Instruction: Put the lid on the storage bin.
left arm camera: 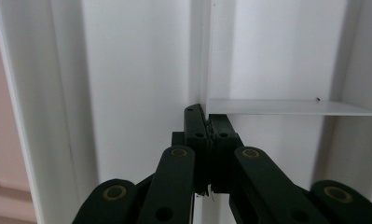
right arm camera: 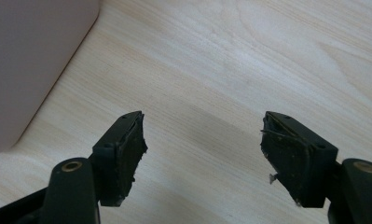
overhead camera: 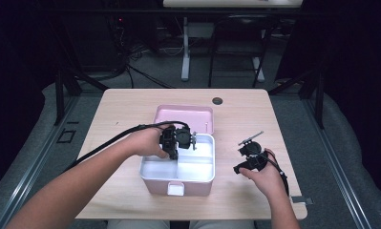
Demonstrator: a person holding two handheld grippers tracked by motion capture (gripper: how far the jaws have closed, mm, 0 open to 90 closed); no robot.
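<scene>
A pink lunch box (overhead camera: 197, 187) stands open in the middle of the table, its lid (overhead camera: 183, 116) lying flat behind it. A white inner tray (overhead camera: 200, 171) with crossing dividers sits inside. My left gripper (overhead camera: 176, 151) reaches down into the box. In the left gripper view its jaws (left arm camera: 207, 122) are shut at the junction of the dividers (left arm camera: 200, 56), with the thin upright wall running into their seam. My right gripper (overhead camera: 239, 158) rests to the right of the box, held low over the wood. Its jaws (right arm camera: 202, 140) stand open with nothing between them.
The light wooden table (overhead camera: 131, 109) has a dark round grommet (overhead camera: 217, 100) near its far edge. The box's pink side (right arm camera: 30, 60) lies to the left of the right gripper. A white latch (overhead camera: 175, 189) sits on the box's front. Desk legs and cables stand beyond the table.
</scene>
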